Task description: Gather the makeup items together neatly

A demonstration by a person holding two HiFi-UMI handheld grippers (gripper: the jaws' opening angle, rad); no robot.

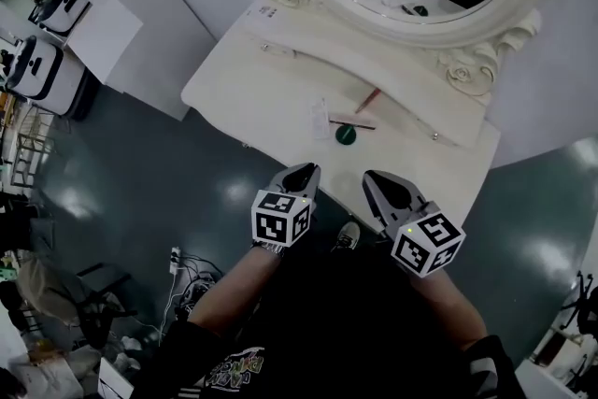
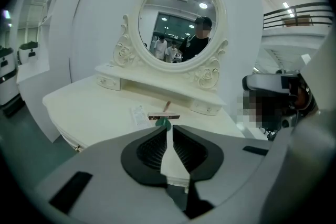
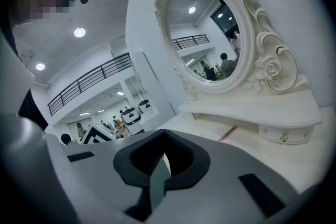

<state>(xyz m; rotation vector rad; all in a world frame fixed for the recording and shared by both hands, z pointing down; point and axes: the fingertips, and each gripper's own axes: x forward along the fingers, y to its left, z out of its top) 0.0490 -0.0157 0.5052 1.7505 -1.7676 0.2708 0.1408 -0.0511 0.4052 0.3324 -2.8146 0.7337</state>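
Head view: your left gripper (image 1: 303, 171) and right gripper (image 1: 376, 177) hang side by side at the near edge of the white table (image 1: 234, 75).
Left gripper: its jaws are almost pressed together, with only a thin slit and nothing in it.
Right gripper: its jaws are pressed together on nothing.
Makeup: a round green pot (image 1: 346, 135) lies mid-table, just beside a dark stick (image 1: 353, 123). A red pencil (image 1: 367, 100) lies just farther back, and a white packet (image 1: 320, 117) lies just left.
Mirror (image 1: 374, 9): it stands at the far side.

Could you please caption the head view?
Left gripper and right gripper hover before cream vanity table holding round green container.
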